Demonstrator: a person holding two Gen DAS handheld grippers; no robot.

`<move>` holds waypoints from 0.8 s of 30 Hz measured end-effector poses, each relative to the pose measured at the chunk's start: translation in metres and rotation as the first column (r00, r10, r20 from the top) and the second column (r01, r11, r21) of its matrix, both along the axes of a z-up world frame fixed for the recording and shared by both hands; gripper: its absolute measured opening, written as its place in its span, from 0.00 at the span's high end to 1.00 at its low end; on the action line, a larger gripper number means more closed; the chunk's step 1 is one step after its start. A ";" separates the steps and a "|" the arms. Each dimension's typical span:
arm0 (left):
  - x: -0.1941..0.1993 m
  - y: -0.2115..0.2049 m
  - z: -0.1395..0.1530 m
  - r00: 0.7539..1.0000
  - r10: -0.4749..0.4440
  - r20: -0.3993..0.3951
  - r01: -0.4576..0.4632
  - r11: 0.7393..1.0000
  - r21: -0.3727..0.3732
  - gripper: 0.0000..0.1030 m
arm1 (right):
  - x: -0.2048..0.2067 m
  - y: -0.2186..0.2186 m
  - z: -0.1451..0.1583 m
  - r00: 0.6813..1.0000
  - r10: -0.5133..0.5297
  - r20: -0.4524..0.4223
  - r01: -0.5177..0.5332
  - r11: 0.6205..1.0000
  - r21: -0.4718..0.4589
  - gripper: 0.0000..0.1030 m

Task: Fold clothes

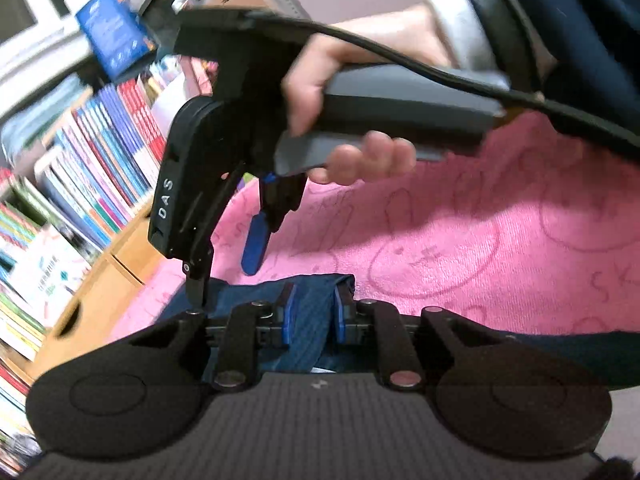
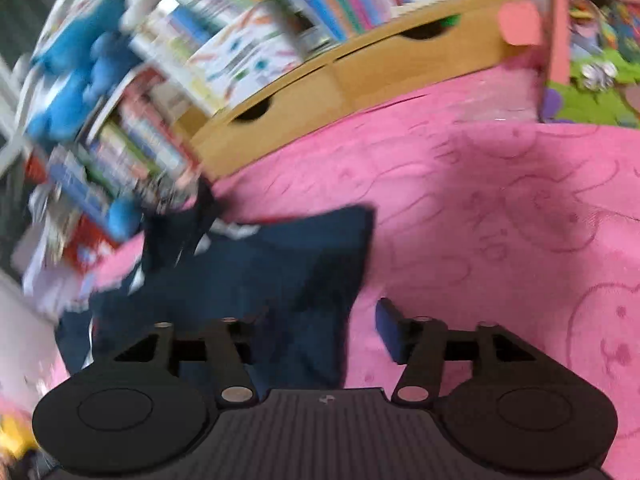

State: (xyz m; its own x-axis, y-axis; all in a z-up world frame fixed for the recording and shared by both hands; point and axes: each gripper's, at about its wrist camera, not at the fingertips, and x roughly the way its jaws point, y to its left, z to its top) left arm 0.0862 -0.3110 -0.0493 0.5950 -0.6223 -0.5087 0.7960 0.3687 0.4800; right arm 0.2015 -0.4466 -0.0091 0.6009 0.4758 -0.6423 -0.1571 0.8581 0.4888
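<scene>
pink terry blanket (image 1: 460, 248), printed with outlined cartoon faces, is shown as the working surface in both wrist views. a dark navy garment (image 2: 256, 280) is seen lying crumpled on it, spread toward the bookshelf side in the right wrist view. in the left wrist view a ridge of the same garment (image 1: 310, 320) is pinched between the blue pads of the left gripper (image 1: 311, 314), whose jaws are drawn narrow onto the cloth. the right gripper (image 1: 224, 272) is seen from outside in that view, held by a hand (image 1: 344, 120) on its grey handle, with a cable trailing over the wrist; one black finger tip is set down on the garment edge and one blue pad (image 1: 254, 246) hangs clear above the blanket. in the right wrist view the right gripper (image 2: 320, 336) is shown with jaws partly apart; only the right-hand blue pad is clearly seen, beside the cloth and not pressing on it. a wooden bookshelf (image 2: 360, 68) with drawers is seen behind, blurred.
</scene>
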 end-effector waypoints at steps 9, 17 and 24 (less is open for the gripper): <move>0.030 0.011 0.011 0.976 0.021 -0.217 -0.041 0.995 -0.089 0.82 | 0.069 0.014 -0.002 0.992 -0.102 0.070 0.110 0.986 -0.123 0.95; 0.023 0.013 0.007 0.979 0.020 -0.201 -0.038 0.996 -0.084 0.82 | 0.018 -0.011 0.020 0.988 -0.104 0.115 0.111 0.992 -0.060 0.80; 0.021 0.011 0.005 0.984 0.021 -0.179 -0.035 0.997 -0.074 0.82 | 0.028 0.029 0.003 0.995 0.004 0.095 0.019 0.970 -0.242 0.92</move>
